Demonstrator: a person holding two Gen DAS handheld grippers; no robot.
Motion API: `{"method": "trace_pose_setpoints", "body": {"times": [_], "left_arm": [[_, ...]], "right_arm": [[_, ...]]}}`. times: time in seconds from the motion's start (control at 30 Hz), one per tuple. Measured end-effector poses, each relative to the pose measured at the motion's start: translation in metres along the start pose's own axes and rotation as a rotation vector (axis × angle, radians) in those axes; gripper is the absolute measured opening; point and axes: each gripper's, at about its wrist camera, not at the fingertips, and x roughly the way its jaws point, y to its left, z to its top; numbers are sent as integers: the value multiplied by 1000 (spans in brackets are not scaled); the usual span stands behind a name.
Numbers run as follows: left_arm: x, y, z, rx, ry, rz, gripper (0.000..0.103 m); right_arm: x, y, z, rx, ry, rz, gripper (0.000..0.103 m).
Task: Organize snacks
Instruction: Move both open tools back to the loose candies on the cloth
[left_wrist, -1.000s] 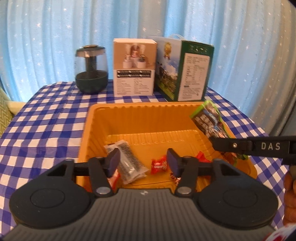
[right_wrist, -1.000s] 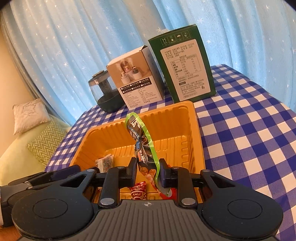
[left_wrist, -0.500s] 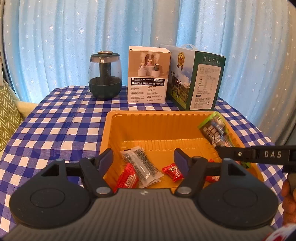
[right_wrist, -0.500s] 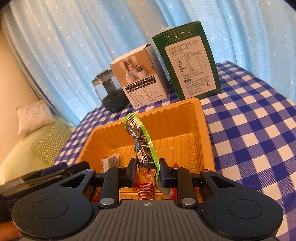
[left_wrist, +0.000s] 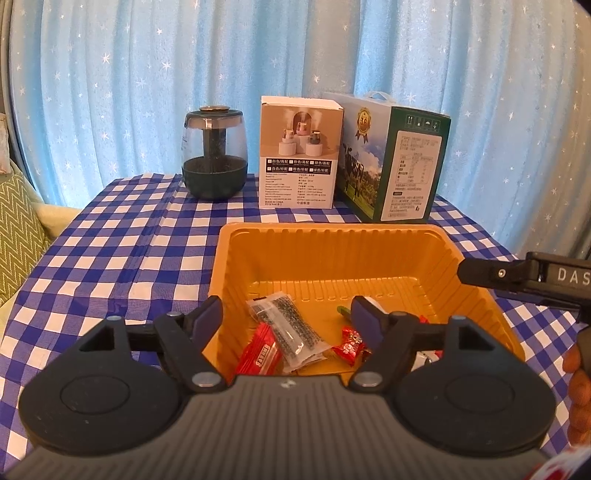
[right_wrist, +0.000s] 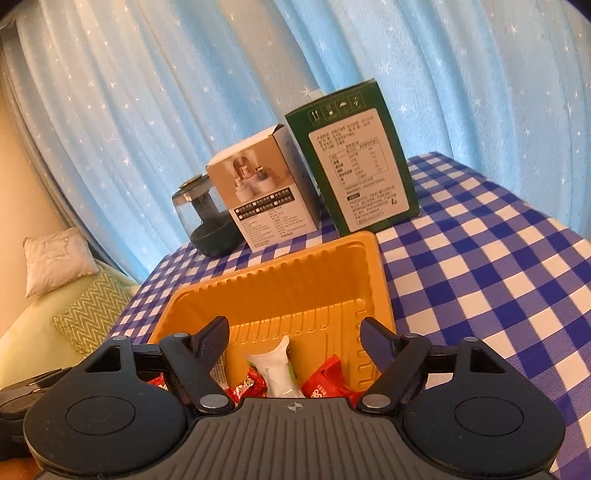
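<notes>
An orange plastic tray (left_wrist: 332, 243) stands on the checked tablecloth and holds several snacks: a clear packet of dark seeds (left_wrist: 288, 328), a red packet (left_wrist: 260, 354) and a small red candy (left_wrist: 349, 341). My left gripper (left_wrist: 286, 314) is open and empty above the tray's near edge. My right gripper (right_wrist: 295, 332) is open and empty over the tray (right_wrist: 295, 273). Below it lie a white-backed, green-edged snack packet (right_wrist: 275, 367) and red candies (right_wrist: 325, 382). The right gripper also shows in the left wrist view (left_wrist: 524, 277).
A dark glass humidifier (left_wrist: 214, 155), a white product box (left_wrist: 299, 151) and a green milk carton box (left_wrist: 399, 162) stand behind the tray. A blue star curtain hangs behind. A green patterned cushion (right_wrist: 88, 314) lies left of the table.
My right gripper has opened and let go of the green-edged snack packet, which now lies in the tray. Both grippers have drawn back and up from the tray.
</notes>
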Motion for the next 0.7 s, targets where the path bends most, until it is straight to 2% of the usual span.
{"method": "trace_pose_setpoints", "body": {"times": [0.23, 0.53, 0.7], "left_arm": [[-21, -4, -7, 6, -6, -6, 78], [-65, -16, -38, -8, 13, -25, 80], [-93, -23, -61, -29, 25, -34, 80]], "right_arm": [[-30, 2, -8, -23, -28, -29, 78], [-81, -2, -40, -7, 0, -70, 78], [-107, 1, -60, -43, 6, -94, 78]]}}
